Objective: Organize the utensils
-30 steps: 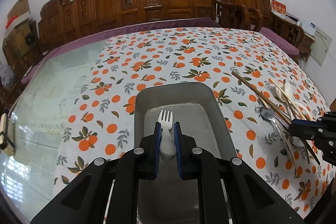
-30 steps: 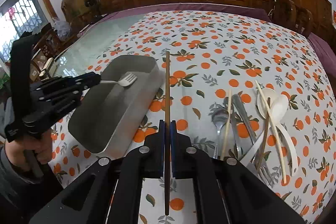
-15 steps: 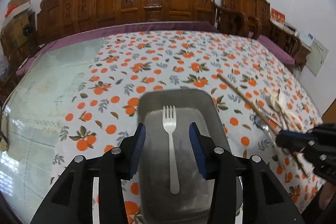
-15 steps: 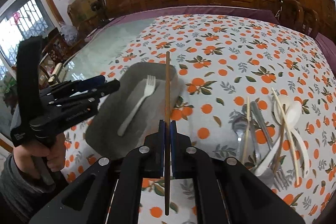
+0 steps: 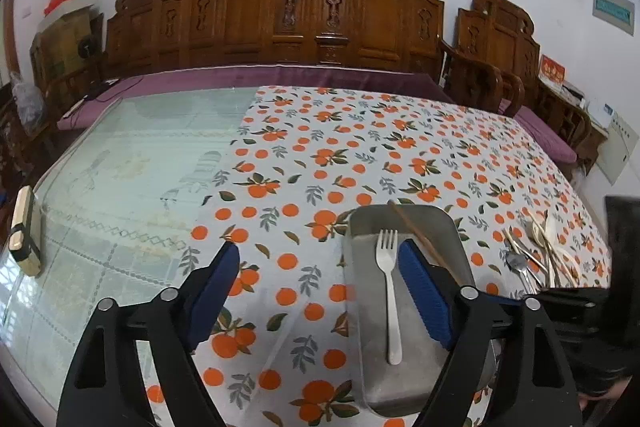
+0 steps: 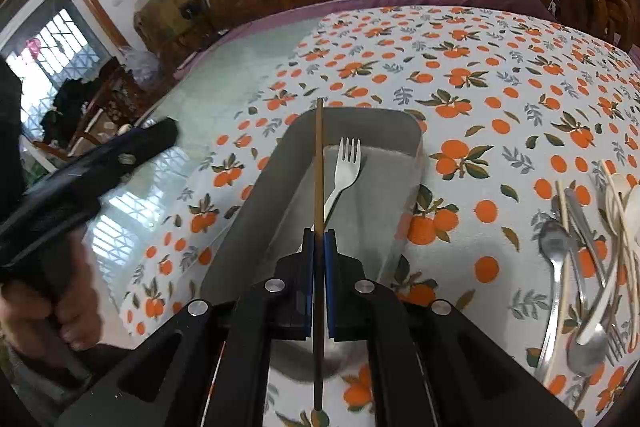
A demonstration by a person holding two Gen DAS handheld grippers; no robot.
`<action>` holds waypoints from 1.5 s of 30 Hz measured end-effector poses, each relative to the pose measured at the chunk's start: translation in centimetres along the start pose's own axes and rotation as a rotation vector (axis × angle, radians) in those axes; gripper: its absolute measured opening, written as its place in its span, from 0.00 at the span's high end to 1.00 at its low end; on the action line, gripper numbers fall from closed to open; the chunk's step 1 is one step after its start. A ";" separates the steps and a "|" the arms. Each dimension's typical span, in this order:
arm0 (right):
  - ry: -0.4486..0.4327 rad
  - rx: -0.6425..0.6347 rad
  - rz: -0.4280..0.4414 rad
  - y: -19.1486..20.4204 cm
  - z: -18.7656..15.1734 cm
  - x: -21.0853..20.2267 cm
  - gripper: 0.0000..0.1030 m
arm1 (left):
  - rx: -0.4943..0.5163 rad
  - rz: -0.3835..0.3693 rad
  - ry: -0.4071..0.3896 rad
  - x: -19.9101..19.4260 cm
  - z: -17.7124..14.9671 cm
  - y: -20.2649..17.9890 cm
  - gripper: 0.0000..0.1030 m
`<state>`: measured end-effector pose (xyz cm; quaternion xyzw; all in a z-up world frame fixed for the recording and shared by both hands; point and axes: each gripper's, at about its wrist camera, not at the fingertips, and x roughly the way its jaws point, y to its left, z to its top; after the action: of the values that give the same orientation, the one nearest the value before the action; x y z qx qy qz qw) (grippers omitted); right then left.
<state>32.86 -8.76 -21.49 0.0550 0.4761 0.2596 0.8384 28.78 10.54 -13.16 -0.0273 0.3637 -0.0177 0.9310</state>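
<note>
Utensils first: the right claw point(image 6: 319, 247) is pinching a brown chopstick point(image 6: 319, 163), which sticks out forward over the grey tray point(image 6: 360, 227). A white plastic fork point(image 6: 345, 167) lies flat inside that tray, tines pointing away. The left claw point(image 5: 320, 291) is spread wide with nothing in it, hanging over the bench point(image 5: 120, 167) with its right finger above the tray. Off to the right, well apart from the tray, spoons and more chopsticks sit in a loose pile point(image 6: 592, 251) on the orange-print cloth point(image 6: 480, 67). Carved wooden chairs point(image 5: 320, 19) line the far side.
</note>
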 end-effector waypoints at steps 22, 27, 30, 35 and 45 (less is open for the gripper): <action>-0.054 -0.038 0.005 -1.1 -0.6 -1.2 0.91 | 0.018 -0.030 -0.004 -0.7 -0.2 -1.7 0.23; -0.115 -0.074 -0.063 -4.3 -2.6 -6.5 0.91 | 0.048 -0.074 0.004 -1.0 -0.8 -4.7 0.23; -0.133 -0.075 -0.108 -6.2 -3.8 -8.9 0.91 | 0.077 -0.102 0.011 -1.1 -1.3 -7.2 0.23; -0.148 -0.075 -0.206 -10.1 -5.9 -12.5 0.85 | 0.136 -0.129 0.008 -1.4 -2.1 -10.7 0.23; -0.100 -0.015 -0.306 -15.5 -9.8 -13.1 0.81 | 0.170 -0.176 0.024 -1.4 -3.5 -14.7 0.23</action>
<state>25.26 -30.01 -21.95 -0.0114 0.4346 0.1292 0.8913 25.19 -4.22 -13.88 0.0203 0.3681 -0.1307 0.9203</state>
